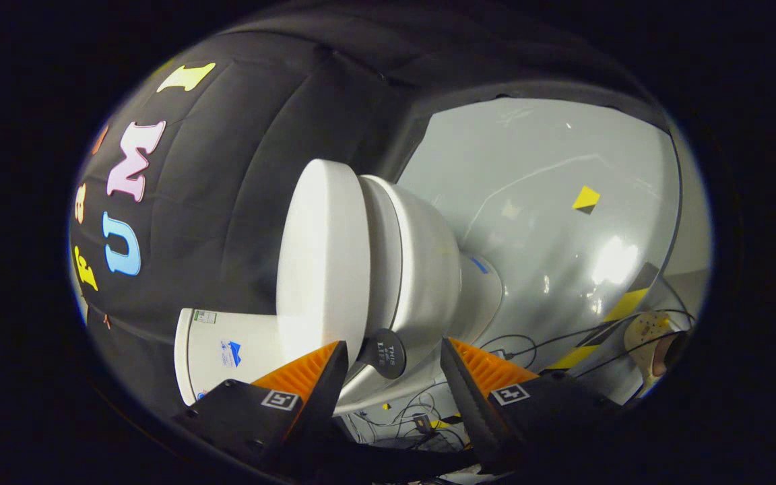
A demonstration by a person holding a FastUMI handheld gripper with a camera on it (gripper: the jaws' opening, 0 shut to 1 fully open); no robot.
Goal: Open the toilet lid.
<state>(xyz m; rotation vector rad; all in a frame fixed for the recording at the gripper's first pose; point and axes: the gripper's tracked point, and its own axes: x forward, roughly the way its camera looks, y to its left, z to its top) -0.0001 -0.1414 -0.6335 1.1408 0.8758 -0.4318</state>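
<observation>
Straddling black lift tab, wide-open gripper, untouching

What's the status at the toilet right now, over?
Gripper open, holding nothing. Black tab sits between the fingers, untouched. Toilet lid closed on the bowl. Nothing blocking.

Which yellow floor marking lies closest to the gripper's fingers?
The yellow-and-black striped tape, just beyond the open gripper; the small yellow diamond marker sits much farther out on the floor.
</observation>
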